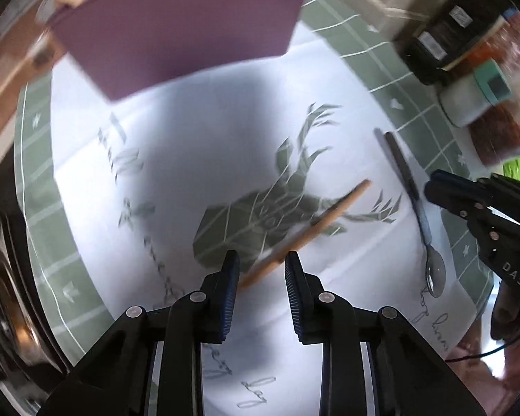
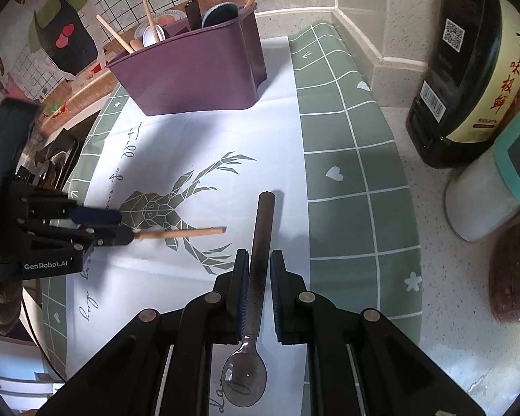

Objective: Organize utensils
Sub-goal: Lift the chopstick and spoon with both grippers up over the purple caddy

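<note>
Right wrist view showed the right gripper [image 2: 259, 260] straddling the spoon [image 2: 256, 277], handle forward along the fingers, jaws apart and not yet pinching, likely lined up for a lengthwise grasp. Meanwhile the left gripper [image 2: 121, 228] reached a wooden chopstick [image 2: 183, 233] on the deer-print mat [image 2: 346, 173]; whether it had gripped was unclear through blur. Beyond stood the purple utensil holder [image 2: 197, 79], presumably both pieces' destination.

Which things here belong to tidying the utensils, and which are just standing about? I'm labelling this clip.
Belongs to the job:
- spoon, between the open right tongs
- wooden chopstick, at the left tongs
- purple utensil holder

Just standing about:
- dark sauce bottle
- white jar with teal lid
- deer-print mat
</note>
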`<state>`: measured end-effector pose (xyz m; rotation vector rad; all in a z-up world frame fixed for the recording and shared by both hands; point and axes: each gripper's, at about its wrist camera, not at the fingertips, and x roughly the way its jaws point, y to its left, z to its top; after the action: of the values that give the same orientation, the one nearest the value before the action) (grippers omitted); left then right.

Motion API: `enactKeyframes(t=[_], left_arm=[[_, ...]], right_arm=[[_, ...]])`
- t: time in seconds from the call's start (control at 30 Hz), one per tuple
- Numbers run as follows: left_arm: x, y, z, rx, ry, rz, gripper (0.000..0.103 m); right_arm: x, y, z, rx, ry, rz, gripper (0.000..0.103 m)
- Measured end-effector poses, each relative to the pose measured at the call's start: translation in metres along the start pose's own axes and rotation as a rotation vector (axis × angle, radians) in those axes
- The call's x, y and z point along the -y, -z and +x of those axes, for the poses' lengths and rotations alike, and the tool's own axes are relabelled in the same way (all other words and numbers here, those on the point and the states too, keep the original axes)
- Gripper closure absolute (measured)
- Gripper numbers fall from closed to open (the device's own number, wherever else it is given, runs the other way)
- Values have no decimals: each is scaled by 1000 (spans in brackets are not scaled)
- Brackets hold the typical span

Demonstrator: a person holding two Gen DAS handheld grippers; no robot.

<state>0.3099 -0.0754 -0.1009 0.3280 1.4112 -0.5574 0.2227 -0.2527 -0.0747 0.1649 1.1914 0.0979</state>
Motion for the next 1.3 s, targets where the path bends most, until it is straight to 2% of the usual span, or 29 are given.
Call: enactKeyframes(t=[0.1,0.23,0.33,0.43,0.53,0.63,0.83,0.93,0.97,1.03,1.17,1.3], left_arm=[[15,-11,3,-7,-22,105,75],[39,-22,14,-55,-116,271,75],[52,-25,21,-72,-166,328,75],[54,-27,20,-28,-221,303,77],[35,-22,15,23,-214,181,85],[1,-9,5,81,-178,24,86],[-66,40,-16,192,-166,-389,87],[-90,65,-23,208,-66,-568,87],[-88,71,-24,209,-45,-594,86],[-84,79,-22,188,-17,-551,85],[-53,80,-23,172,-34,-379,81],[-37,82,-25,167,-59,-220,79]], right_arm=[[3,0,0,-1,-9,1,92],[10,3,-3,-2,-18,8,91],[13,6,-5,-1,-15,4,90],[15,7,-4,-2,-8,-9,88],[14,4,3,-12,-4,-16,78],[7,0,12,-24,-3,-23,78],[-9,-10,32,-36,66,-37,72],[-20,-16,39,-35,111,-52,70],[-24,-17,39,-37,110,-60,75],[-33,-18,41,-48,76,-87,90],[-49,-13,39,-43,25,-137,92],[-51,-7,35,-44,-10,-143,92]])
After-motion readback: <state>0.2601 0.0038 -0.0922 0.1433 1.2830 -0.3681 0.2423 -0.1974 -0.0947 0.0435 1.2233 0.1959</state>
